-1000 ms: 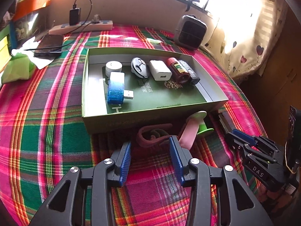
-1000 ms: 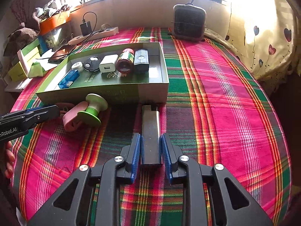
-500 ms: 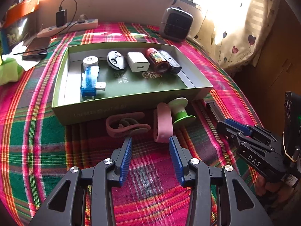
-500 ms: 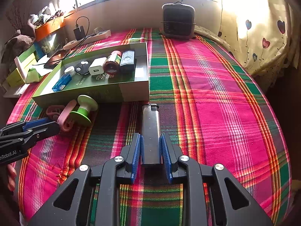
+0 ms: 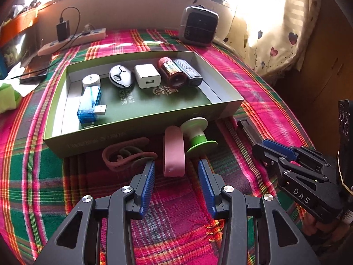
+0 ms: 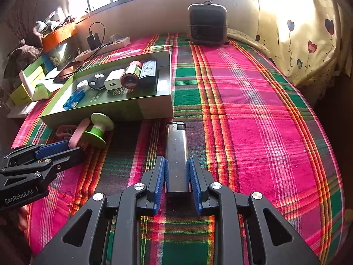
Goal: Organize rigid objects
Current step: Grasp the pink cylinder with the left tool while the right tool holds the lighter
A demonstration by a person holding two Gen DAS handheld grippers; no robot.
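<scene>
The left gripper [image 6: 55, 150] read "GenRobot.AI", its fingers parted and empty before the pink band [image 5: 173, 152]. The right gripper [image 6: 176, 172], marked "DAS", clamped the steel lighter [image 6: 176, 152] near the green box [image 6: 154, 110], whose print was illegible.

Our left tongs [image 5: 176, 174] point steeply downward with the blue ribbed pads [image 5: 147, 184] standing about half apart, nothing pressed between them, the black linkage arms spreading back toward us. Our right tongs [image 6: 176, 172] tilt down at much the same angle, their pads [image 6: 160, 177] drawn in tight on the sides of a slim dark metal bar [image 6: 176, 152] that runs forward from between them. In the right wrist view our left tongs reach in from the left edge, and a little of our hand [image 6: 23, 215] shows beneath them.
</scene>
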